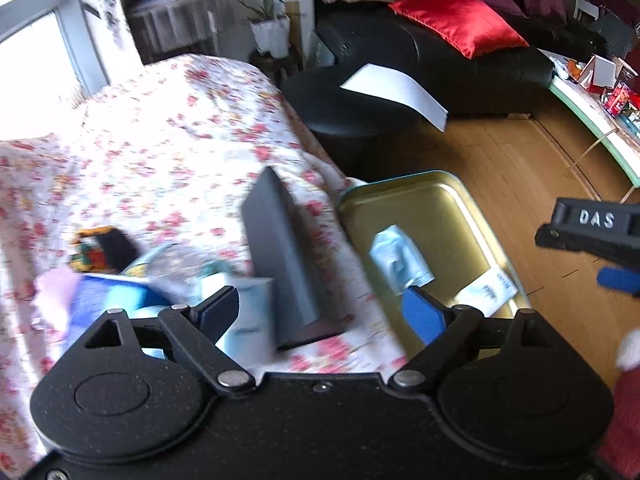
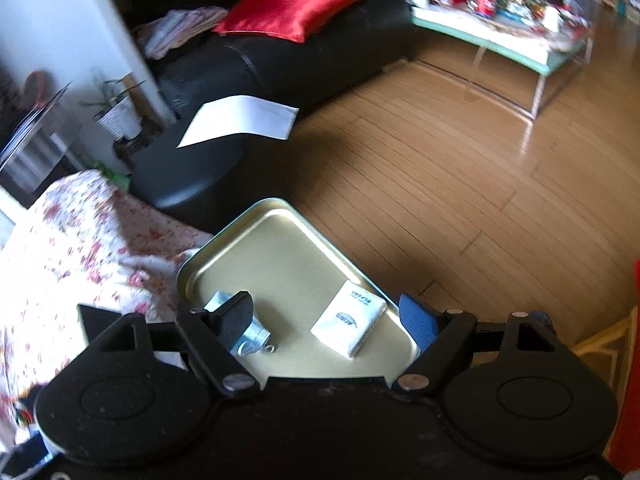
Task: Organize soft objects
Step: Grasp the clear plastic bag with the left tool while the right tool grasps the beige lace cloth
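Lying diagonally in the tray [image 2: 280,248], the tissue pack [image 2: 349,323] sits between wide, empty fingers [image 2: 418,322].

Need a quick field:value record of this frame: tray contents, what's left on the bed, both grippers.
tray: gold metal tray, at the edge of the floral bedspread
in tray: white tissue pack; crumpled light-blue packet
on bed: grey flat box standing on edge; blurred pile of blue and white packs
left gripper: open, nothing between the pads
right gripper: open, above the tray, nothing held
background: red cushion on a black sofa
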